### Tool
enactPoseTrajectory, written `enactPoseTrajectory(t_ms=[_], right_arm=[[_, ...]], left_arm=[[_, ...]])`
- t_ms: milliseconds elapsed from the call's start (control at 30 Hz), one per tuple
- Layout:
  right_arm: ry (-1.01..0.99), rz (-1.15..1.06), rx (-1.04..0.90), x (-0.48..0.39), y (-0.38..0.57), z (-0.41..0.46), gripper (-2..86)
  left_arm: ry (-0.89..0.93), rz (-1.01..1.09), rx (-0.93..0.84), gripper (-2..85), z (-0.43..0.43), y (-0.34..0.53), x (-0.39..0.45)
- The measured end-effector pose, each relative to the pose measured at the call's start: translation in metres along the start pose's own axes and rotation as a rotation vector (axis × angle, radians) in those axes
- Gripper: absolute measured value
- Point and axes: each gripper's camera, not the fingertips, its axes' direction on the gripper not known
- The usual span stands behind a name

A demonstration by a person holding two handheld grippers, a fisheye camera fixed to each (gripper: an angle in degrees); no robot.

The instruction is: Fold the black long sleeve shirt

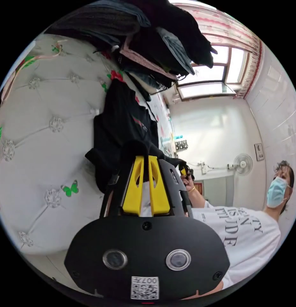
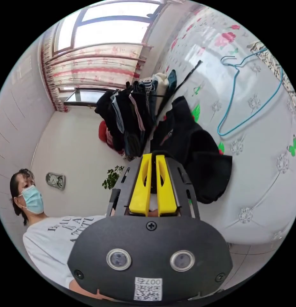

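Observation:
The black long sleeve shirt [image 1: 122, 128] is bunched up over the white tufted bed cover [image 1: 42, 144]. My left gripper [image 1: 146, 157] has its yellow jaws pressed together on a fold of the shirt's edge. To its right in the left gripper view, a hand holds the other gripper [image 1: 185, 171], also at the black fabric. In the right gripper view the shirt [image 2: 199, 153] hangs and drapes just beyond my right gripper [image 2: 153, 156], whose jaws are shut on black cloth. A sleeve or hem droops toward the bed cover [image 2: 262, 198].
A pile of dark clothes [image 1: 154, 41] sits at the far end of the bed, also seen as clothes [image 2: 132, 108]. A blue wire hanger [image 2: 237, 105] lies on the cover. The person in a white T-shirt [image 1: 246, 236] stands beside the bed, near the tiled floor [image 2: 250, 255].

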Motion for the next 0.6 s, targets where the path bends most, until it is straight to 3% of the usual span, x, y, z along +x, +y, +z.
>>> enactPoseTrajectory(t_ms=[67,167,333,433,600], right_arm=[[0.096,0.003,0.042,-0.007,-0.015,0.005,2.4],[0.206,-0.026,0.030,-0.020,-0.022,0.016,3.7],[0.483,-0.141,-0.122,-0.029,-0.004,0.046,5.8],[0.591,-0.177,-0.203,-0.030,-0.002,0.065,5.9],[0.716,-0.255,-0.311,-0.036,0.001,0.099,3.5]], left_arm=[[-0.052,-0.093,0.117,6.1,0.002,-0.017,0.004],[-0.149,-0.066,0.154,8.4,0.007,-0.019,0.021],[-0.497,-0.036,-0.014,10.7,0.034,0.001,0.030],[-0.571,-0.012,-0.085,10.8,0.053,0.007,0.036],[-0.742,0.078,-0.225,2.9,0.093,0.000,0.050]])
